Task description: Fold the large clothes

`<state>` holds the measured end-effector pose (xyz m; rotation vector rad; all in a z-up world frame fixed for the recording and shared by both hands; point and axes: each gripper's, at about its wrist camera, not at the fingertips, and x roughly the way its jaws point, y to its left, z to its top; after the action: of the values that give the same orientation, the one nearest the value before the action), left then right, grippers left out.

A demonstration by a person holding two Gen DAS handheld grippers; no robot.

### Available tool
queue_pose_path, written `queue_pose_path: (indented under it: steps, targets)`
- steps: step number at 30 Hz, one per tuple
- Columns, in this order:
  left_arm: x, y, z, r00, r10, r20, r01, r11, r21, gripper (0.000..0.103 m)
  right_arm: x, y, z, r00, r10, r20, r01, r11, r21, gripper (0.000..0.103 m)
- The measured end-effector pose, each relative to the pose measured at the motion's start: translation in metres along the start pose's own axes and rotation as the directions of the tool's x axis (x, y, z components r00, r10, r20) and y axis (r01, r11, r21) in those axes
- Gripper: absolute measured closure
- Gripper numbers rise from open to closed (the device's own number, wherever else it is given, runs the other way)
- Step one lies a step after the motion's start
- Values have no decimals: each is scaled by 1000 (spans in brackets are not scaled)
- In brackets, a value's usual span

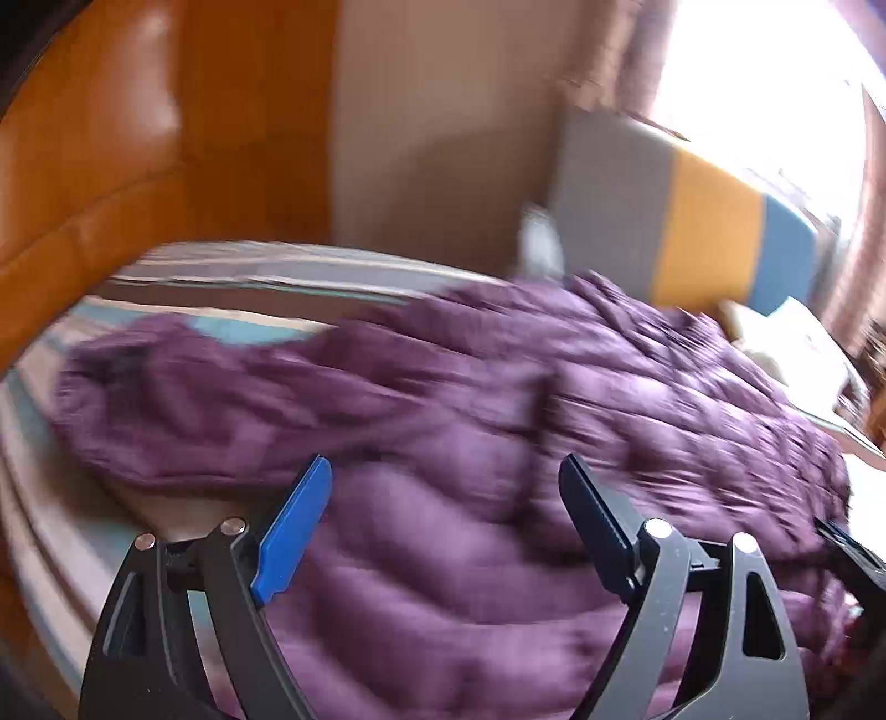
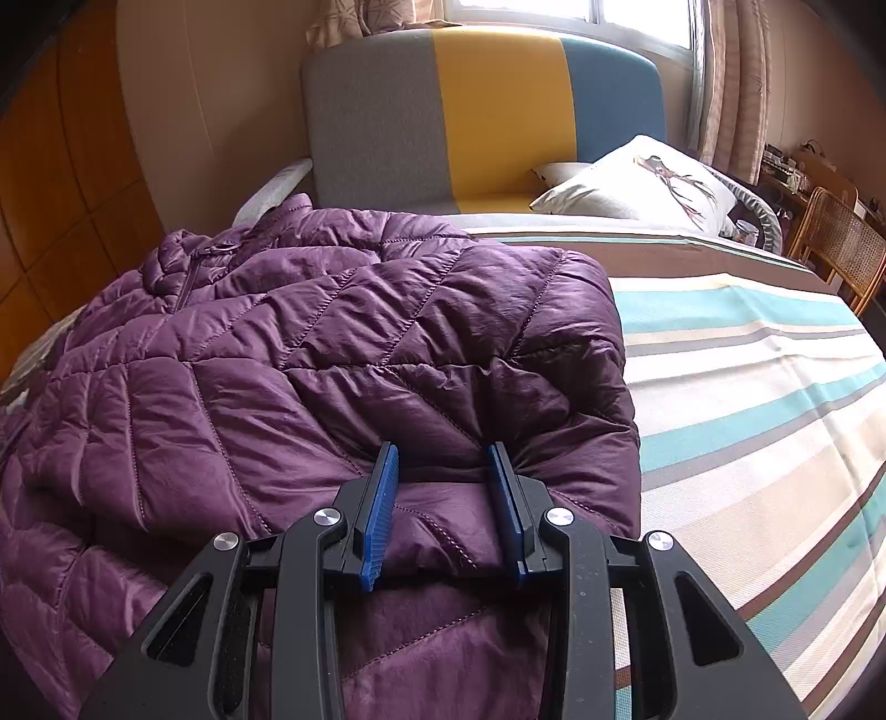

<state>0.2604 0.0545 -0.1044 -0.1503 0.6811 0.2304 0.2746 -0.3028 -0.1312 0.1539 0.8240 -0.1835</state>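
Observation:
A purple quilted puffer jacket (image 2: 288,354) lies on the striped bed (image 2: 747,387), its collar and zip toward the far left, one part folded over. My right gripper (image 2: 446,457) has a bulging fold of the jacket's near edge between its blue pads (image 2: 382,498), the jaws partly closed on it. In the blurred left wrist view the jacket (image 1: 470,415) spreads across the bed, and my left gripper (image 1: 446,482) hovers over it with jaws wide open and nothing between them.
A grey, yellow and blue headboard (image 2: 487,105) stands at the far end with a white pillow (image 2: 642,183) in front. Orange wooden panels (image 1: 111,138) line the left wall. A wicker chair (image 2: 841,249) stands right of the bed. The window (image 2: 637,16) is bright.

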Motion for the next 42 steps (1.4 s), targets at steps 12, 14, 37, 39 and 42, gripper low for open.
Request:
queue_pose_path:
  steps: [12,14,37,39,42]
  targets:
    - [15,162,55,855,516,58,-510,855,-97,9,0,1,0,1000,-2,0,2,1000,-1,69]
    - [35,173,62,823,567,35,-567,823,-14,9,0,1,0,1000,-3,-1,3,1000,0,69]
    - [51,255,40,935,355,-21,-340,873,-349,92,0,1,0,1000,-11,-2,11,1000,-4,69]
    - [41,251,37,944,330,17,-297,872,-390,93,0,1,0,1000,-10,-3,10,1000,-3,69]
    - [27,240,35,956,280,86,-215,870,-443,94,0,1,0,1000,-10,-3,10,1000,-3,69]
